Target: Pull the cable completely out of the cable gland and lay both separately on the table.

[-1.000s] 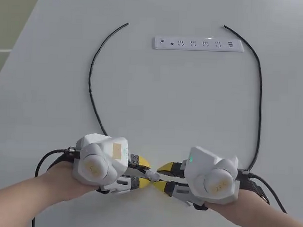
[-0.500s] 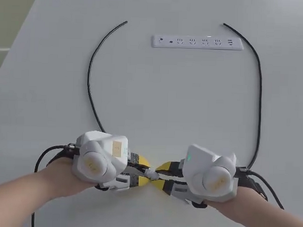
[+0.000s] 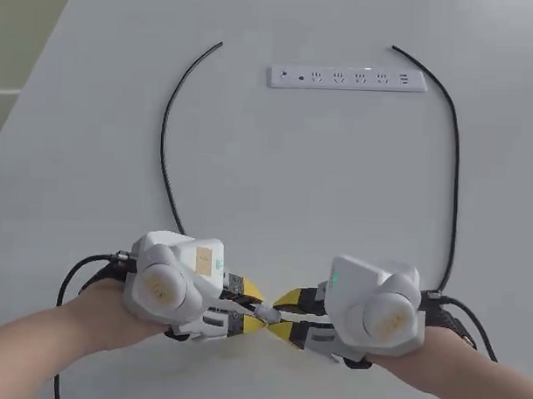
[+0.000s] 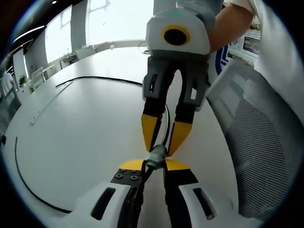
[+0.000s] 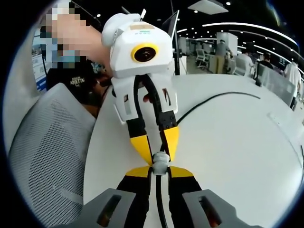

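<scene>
Gland (image 3: 264,313) unmoved — pwr strip (image 3: 347,78) beyond

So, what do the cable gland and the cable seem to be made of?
The cable gland looks like light grey plastic, though its slight sheen leaves metal possible. The cable looks rubber- or plastic-jacketed: matt black, lying in smooth curves.
</scene>
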`<action>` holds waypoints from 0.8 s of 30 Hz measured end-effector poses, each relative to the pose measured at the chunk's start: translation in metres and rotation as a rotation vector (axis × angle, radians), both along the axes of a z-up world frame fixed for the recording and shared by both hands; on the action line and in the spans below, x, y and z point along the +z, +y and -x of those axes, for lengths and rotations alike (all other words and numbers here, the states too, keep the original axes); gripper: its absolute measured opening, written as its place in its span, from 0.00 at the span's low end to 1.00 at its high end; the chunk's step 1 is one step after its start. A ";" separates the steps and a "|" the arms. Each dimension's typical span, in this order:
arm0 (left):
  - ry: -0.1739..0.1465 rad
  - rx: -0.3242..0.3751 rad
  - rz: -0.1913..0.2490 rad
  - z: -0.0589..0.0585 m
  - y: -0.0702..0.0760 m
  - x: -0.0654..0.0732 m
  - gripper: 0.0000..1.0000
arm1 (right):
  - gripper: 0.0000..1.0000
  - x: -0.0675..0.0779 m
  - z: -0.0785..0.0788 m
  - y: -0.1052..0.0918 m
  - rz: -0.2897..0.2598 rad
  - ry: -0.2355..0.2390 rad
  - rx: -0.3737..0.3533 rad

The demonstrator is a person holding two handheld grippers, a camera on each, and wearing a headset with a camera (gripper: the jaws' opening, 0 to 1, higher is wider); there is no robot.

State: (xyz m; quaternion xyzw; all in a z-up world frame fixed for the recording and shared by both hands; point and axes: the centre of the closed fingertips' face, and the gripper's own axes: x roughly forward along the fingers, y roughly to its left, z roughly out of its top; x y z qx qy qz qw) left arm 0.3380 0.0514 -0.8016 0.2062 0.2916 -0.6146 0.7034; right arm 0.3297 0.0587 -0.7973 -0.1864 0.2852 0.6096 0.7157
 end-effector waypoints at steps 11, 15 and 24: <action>0.032 0.136 -0.003 0.012 -0.001 0.033 0.15 | 0.08 0.036 0.014 -0.004 0.017 -0.111 0.080; 0.026 0.164 -0.014 0.017 0.000 0.038 0.15 | 0.06 0.043 0.020 -0.006 0.026 -0.144 0.093; -0.037 0.195 -0.009 0.028 0.001 0.059 0.15 | 0.07 0.065 0.029 -0.006 0.003 -0.200 0.111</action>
